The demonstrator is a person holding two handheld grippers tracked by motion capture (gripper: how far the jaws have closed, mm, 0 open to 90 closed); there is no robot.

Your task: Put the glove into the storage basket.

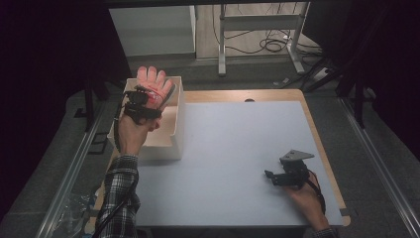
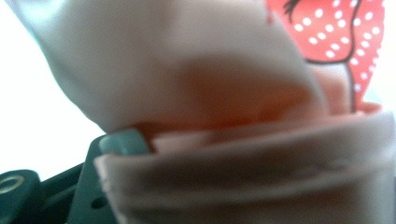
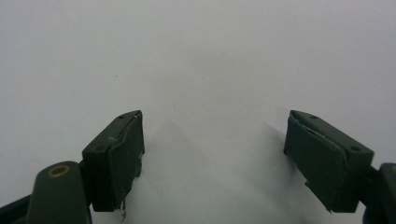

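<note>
Left gripper is clamped on a pink glove, holding it upright above the white box; the lift looks done, placing remains. Right gripper rests wide open and empty on the table.

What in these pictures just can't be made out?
- High view: the floor of the white box under the pink glove, hidden by the left gripper and hand.
- Left gripper view: the glove's whole shape and print, too close, blurred, cut off.
- High view: the right gripper's jaw gap, too small.
</note>
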